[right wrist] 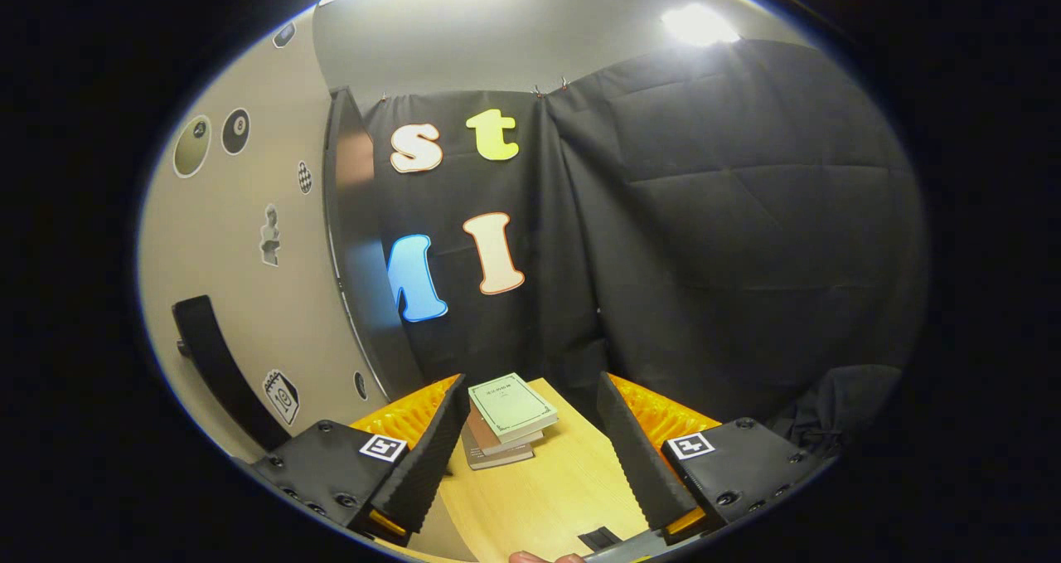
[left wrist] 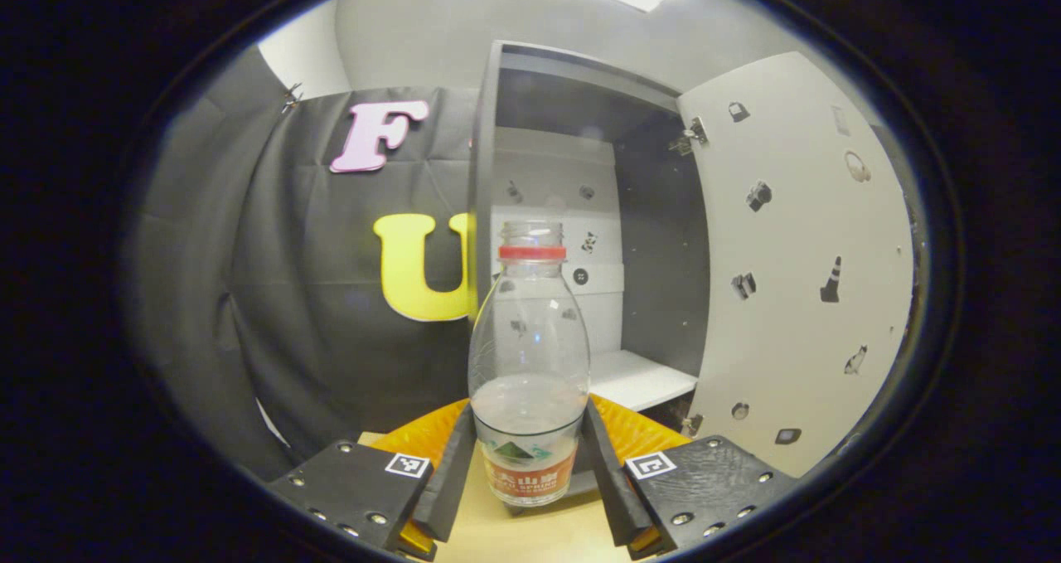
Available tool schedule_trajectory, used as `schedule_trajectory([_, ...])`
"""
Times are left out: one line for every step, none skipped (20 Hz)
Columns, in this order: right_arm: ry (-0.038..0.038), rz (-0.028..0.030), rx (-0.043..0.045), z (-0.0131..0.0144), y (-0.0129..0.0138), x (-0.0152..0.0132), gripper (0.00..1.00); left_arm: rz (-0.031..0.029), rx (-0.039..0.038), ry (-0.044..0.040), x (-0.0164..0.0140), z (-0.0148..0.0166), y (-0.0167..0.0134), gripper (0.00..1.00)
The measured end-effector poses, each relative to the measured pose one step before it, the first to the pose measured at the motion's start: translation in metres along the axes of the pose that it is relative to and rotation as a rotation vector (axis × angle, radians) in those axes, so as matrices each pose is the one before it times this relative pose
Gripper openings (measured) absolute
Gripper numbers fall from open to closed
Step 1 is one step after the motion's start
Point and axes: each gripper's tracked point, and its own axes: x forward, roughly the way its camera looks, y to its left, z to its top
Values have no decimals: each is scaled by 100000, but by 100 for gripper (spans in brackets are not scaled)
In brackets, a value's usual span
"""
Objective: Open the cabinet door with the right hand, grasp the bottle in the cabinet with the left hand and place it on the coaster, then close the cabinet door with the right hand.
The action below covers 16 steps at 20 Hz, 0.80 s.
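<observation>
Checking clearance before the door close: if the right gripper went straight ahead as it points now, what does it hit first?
Likely the stack of books on the table, lying just ahead of the open right gripper; beyond them hangs the black cloth. Depth is uncertain.

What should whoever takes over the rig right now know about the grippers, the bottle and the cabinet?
Left gripper: shut on the bottle, upright, capless, a little water inside, out in front of the cabinet.
Right gripper: open and holding nothing, beside the cabinet door, with stacked books on the table ahead.
Done: door opened, bottle grasped and taken out.
Left: set the bottle on the coaster, which I can't locate here, then close the door with the right gripper.
</observation>
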Motion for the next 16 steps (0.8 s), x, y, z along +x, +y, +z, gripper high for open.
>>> schedule_trajectory([149, 347, 249, -208, 199, -358, 92, 1647, -518, 749, -785, -1041, 845, 69])
schedule_trajectory([78, 430, 403, -119, 227, -380, 93, 1881, -294, 538, -841, -1071, 968, 69])
schedule_trajectory([-5, 447, 279, -31, 134, -342, 93, 2205, -256, 1053, -746, -1244, 1028, 69])
schedule_trajectory([12, 350, -111, -47, 186, -235, 93, 2044, -292, 770, -840, -1200, 936, 69])
schedule_trajectory([3, 49, -316, -191, 52, -236, 93, 1854, -652, 829, -663, -1257, 810, 69])
schedule_trajectory([-40, 137, -243, -54, 29, -311, 93, 1425, -539, 1163, -537, -1311, 611, 69])
schedule_trajectory([-152, 209, 116, -73, 46, -256, 98, 1425, -418, 1141, -490, -1601, 647, 69])
schedule_trajectory([38, 115, 407, -99, 86, -354, 98, 1192, -261, 1056, -396, -1427, 608, 71])
schedule_trajectory([276, 104, 368, -206, 65, -139, 98, 581, -235, 986, -245, -1628, 381, 71])
schedule_trajectory([386, -276, 101, -165, -130, -269, 98, 528, 161, 1035, -300, -1377, 354, 71])
schedule_trajectory([324, -445, -223, -297, -171, -163, 98, 721, 644, 535, -235, -1320, 444, 71])
schedule_trajectory([349, -517, -354, -221, -239, -249, 98, 712, 579, 348, -254, -1197, 357, 71])
schedule_trajectory([472, -628, -104, -224, -240, -125, 98, 439, 461, -226, -255, -1198, 265, 69])
schedule_trajectory([545, -255, 230, -213, -122, -206, 98, 453, 553, -312, -77, -1045, 87, 69])
schedule_trajectory([370, -361, 341, -261, -11, -106, 98, 1172, 1416, 622, -67, -1565, 92, 69])
schedule_trajectory([373, -553, 350, -163, -197, -94, 98, 1195, 1922, 1094, -86, -1459, 176, 71])
